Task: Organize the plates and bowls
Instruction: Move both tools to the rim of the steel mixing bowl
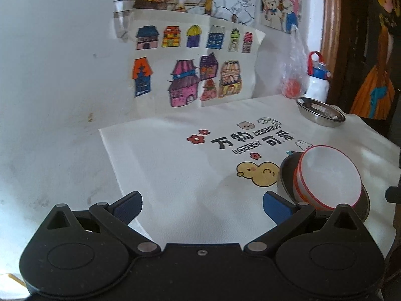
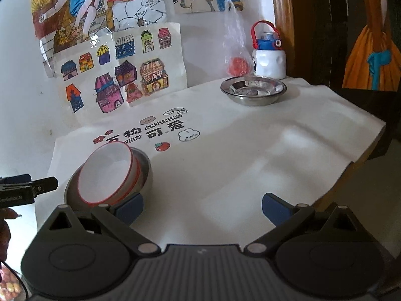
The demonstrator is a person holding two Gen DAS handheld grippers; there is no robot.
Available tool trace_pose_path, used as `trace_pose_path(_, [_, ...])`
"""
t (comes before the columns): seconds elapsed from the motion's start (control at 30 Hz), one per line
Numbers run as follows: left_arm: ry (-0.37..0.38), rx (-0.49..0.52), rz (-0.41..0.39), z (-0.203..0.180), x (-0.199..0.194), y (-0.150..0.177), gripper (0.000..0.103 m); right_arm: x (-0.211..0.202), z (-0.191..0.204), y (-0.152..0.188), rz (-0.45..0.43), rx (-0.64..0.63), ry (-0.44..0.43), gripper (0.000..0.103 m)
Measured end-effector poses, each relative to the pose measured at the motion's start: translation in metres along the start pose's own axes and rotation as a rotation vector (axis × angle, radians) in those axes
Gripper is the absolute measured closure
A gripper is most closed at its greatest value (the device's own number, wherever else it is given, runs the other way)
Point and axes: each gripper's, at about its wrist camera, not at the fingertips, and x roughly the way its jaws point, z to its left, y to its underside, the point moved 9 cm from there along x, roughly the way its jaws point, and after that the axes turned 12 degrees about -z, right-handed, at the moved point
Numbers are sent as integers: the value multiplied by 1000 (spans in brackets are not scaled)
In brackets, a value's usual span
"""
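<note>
A table under a white cartoon-printed cloth (image 2: 225,155) carries, near left, a steel plate (image 2: 146,173) holding tilted white red-rimmed bowls (image 2: 107,173), and, far right, a steel dish (image 2: 253,90), a water bottle (image 2: 269,60) and a plastic bag (image 2: 236,60).

A tablecloth (image 2: 225,145) covers the table, its far edge against the wall. 2 nested bowls (image 2: 107,173) lie tilted inside a metal bowl (image 2: 146,173) at the near left. A metal plate (image 2: 253,90) sits at the far right. Behind it, by the wall, stand a water bottle (image 2: 268,55) and, to its left, a plastic bag (image 2: 235,50). Drawings (image 2: 120,75) hang on the wall behind the cloth.
</note>
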Motion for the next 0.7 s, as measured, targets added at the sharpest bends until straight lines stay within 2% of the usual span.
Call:
trace_pose_path(0.2, [47,25,33,-7,11,-7,1,13,11,-7,46,-12,-25,0])
trace_pose_path(0.47, [103,51,86,-15,21,-13,1,26,22,-8,114,-102,-35,0])
trace_pose_path(0.7, [169,89,141,-28,29,-14,1,34,27,-11,146,-133,-46,1])
